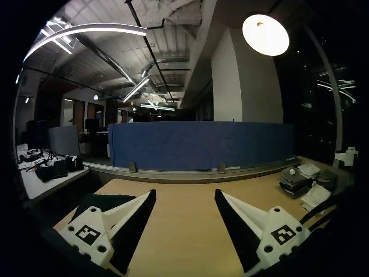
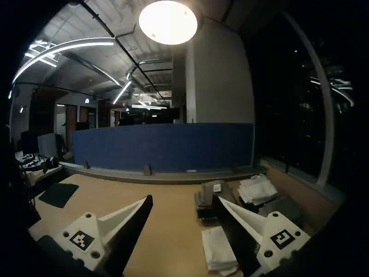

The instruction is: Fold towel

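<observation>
Left gripper view, reading from the left: one dark green cloth (image 1: 99, 199), perhaps a towel though the dim light hides its weave, lies flat on the wooden table (image 1: 184, 231), partly behind the left finger. The left gripper (image 1: 184, 191) has its two fingers spread wide, with nothing between them. At the far right sits one heap of folded towels (image 1: 302, 180), grey and white. In the right gripper view the right gripper (image 2: 184, 198) gapes just as wide and is empty. Around its right finger lie four lots: one grey stack (image 2: 210, 196), one white folded towel (image 2: 219, 249) nearest, one white stack (image 2: 256, 188) and one grey towel (image 2: 286, 207). One blue partition (image 2: 161, 145) backs the table.
</observation>
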A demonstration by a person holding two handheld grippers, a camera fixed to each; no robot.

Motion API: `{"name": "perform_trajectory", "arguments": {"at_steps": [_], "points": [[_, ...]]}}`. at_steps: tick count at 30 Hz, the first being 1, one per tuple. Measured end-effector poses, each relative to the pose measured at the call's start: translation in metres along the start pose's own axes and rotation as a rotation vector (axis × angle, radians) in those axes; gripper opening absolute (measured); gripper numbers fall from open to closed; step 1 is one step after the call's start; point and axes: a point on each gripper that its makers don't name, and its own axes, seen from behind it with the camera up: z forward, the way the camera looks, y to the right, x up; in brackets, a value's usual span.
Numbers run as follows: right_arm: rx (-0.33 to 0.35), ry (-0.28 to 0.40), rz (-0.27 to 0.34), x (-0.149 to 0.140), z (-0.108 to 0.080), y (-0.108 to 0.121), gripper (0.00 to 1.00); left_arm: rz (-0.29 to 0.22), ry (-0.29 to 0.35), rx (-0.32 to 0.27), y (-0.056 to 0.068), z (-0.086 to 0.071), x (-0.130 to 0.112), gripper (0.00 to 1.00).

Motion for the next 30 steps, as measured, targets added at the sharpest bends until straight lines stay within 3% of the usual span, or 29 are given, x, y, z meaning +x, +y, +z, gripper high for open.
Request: {"name": "perform_trajectory", "arguments": {"at_steps": [17, 30], "points": [[-0.072, -0.020, -0.016, -0.013, 0.004, 0.012, 1.00, 0.038, 0.063, 0.023, -0.007, 0.005, -0.053, 0.94], [-0.063, -0.001, -0.057, -0.033, 0.016, -0.011, 1.00, 0.008, 0.084, 0.029, -0.023, 0.014, -0.099, 0.94]]}}
